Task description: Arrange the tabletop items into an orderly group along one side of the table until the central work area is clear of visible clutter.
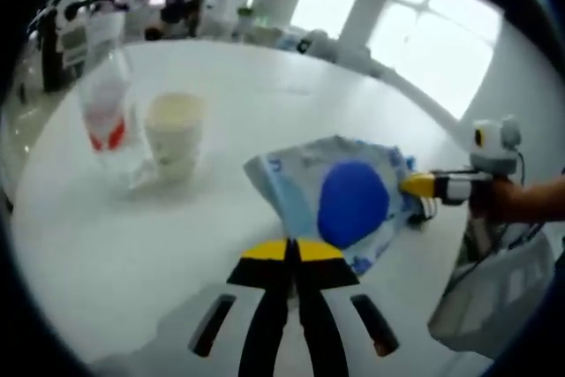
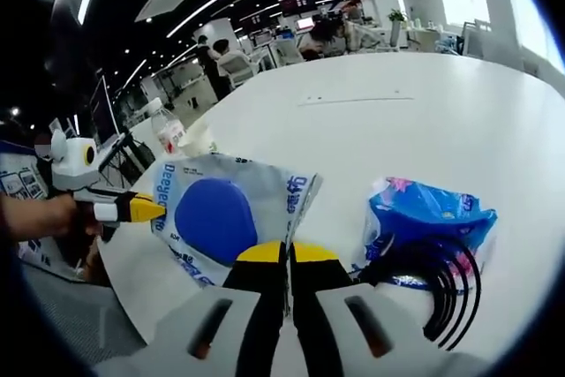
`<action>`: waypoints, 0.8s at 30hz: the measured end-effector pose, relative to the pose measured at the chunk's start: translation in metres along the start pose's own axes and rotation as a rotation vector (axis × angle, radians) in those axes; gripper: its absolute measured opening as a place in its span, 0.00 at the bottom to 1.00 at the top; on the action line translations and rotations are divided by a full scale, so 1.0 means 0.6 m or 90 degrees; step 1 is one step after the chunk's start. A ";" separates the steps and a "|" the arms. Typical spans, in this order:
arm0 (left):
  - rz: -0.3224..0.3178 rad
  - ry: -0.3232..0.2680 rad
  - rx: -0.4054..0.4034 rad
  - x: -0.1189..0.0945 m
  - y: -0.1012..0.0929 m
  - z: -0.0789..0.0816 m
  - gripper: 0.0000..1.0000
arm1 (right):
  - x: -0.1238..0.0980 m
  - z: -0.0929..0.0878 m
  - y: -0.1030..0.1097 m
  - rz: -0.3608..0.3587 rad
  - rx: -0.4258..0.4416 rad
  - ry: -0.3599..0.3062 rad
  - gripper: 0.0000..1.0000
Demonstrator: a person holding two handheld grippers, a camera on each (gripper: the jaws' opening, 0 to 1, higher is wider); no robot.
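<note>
Two close views facing each other across one pack

Each looks low over the white table (image 1: pixel 132 253) along its own jaws; both share the blue-dot pack (image 1: pixel 340 200) (image 2: pixel 225 214).

one bottle (image 1: pixel 108 99), one cup (image 1: pixel 175 134), two packets (image 2: pixel 225 209)

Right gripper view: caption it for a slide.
Both hand-held grippers pinch the blue-dot tissue pack; a blue packet lies beside it.

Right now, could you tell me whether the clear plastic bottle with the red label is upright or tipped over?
Upright. In the left gripper view the clear plastic bottle with the red label stands on the white table beside the cream paper cup.
</note>
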State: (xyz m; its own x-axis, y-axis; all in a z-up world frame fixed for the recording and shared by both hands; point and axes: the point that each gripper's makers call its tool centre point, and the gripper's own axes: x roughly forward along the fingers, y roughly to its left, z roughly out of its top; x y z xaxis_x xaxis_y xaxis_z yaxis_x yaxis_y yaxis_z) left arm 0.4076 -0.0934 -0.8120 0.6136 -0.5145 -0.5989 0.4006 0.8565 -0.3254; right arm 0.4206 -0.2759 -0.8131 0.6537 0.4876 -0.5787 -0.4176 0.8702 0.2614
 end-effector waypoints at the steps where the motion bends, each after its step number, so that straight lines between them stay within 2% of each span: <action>1: -0.001 0.000 -0.001 0.004 0.001 0.005 0.00 | 0.002 0.002 -0.002 0.000 -0.001 0.000 0.01; 13: -0.001 0.001 -0.014 0.045 0.013 0.032 0.00 | 0.030 0.028 -0.035 -0.007 -0.013 0.010 0.01; 24: 0.009 0.002 -0.049 0.082 0.031 0.037 0.00 | 0.063 0.021 -0.060 -0.014 -0.011 0.033 0.01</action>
State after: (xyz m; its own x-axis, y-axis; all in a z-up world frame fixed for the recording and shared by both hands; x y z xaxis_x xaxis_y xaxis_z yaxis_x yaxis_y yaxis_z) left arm 0.4605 -0.1038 -0.8311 0.6170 -0.5025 -0.6057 0.3381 0.8642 -0.3725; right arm 0.4683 -0.2879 -0.8350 0.6293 0.4629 -0.6243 -0.4140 0.8795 0.2349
